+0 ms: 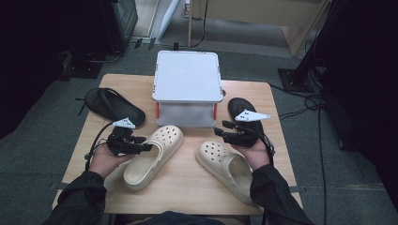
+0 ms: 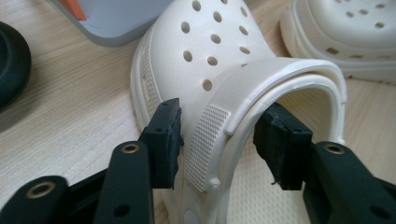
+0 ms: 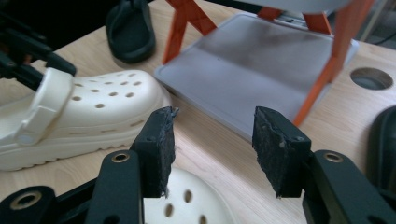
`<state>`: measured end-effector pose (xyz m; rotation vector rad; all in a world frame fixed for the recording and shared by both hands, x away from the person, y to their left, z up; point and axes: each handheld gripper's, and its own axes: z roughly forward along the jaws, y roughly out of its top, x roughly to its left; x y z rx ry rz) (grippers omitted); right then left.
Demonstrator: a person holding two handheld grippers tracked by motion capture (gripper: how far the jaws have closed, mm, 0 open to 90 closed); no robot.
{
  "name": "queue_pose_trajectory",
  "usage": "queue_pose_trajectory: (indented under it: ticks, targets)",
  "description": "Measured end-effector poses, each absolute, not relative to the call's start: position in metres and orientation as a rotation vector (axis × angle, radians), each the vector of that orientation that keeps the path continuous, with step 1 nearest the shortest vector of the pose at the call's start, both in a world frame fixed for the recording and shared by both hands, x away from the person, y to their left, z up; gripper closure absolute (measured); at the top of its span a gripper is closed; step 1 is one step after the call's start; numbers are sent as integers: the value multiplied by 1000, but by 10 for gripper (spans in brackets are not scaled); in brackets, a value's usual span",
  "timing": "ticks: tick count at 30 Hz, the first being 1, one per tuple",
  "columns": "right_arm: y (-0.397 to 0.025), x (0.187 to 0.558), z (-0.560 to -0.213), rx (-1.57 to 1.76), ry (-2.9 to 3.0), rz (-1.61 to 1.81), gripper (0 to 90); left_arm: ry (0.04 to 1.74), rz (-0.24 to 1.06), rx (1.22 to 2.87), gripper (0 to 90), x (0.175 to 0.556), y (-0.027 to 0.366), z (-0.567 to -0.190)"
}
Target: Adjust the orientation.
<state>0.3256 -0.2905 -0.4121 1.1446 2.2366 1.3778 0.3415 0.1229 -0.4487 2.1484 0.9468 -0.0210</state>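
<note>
Two cream clogs lie on the wooden table (image 1: 187,180). The left clog (image 1: 152,154) points toward the shelf, and my left gripper (image 1: 143,143) is at its side near the heel strap. In the left gripper view the gripper (image 2: 223,114) is open, its jaws straddling the clog's side wall and strap (image 2: 261,79). The right clog (image 1: 225,166) lies under my right gripper (image 1: 221,132). In the right gripper view that gripper (image 3: 215,116) is open and holds nothing, hovering above the clog's toe (image 3: 187,203).
A grey two-tier shelf (image 1: 187,77) with orange legs stands at the back centre; its lower tray (image 3: 261,65) lies ahead of the right gripper. One black sandal (image 1: 112,105) lies back left, another (image 1: 244,112) by the right hand. A round hole (image 3: 371,78) pierces the tabletop.
</note>
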Motion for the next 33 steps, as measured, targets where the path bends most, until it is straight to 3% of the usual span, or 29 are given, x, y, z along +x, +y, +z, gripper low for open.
queue_pose_trajectory:
  ticks: [8,16,24,30,33]
  targets:
    - [-262,306,-394,1083,2268,1384,508,902,27,2121,387,334,138,-435]
    - [-226,287,-392,1053,2345,1401,531,905,63,2098,447,336,168,-430]
    - [-189,274,-400,1003,2391,1408,556,914,-8,2122,499,352,179,-449]
    - [-162,269,-414,978,2412,1367,514,889,-30,2153,497,354,176,-455]
    - [-148,269,-423,978,2426,1341,515,872,-33,2189,435,354,173,-458]
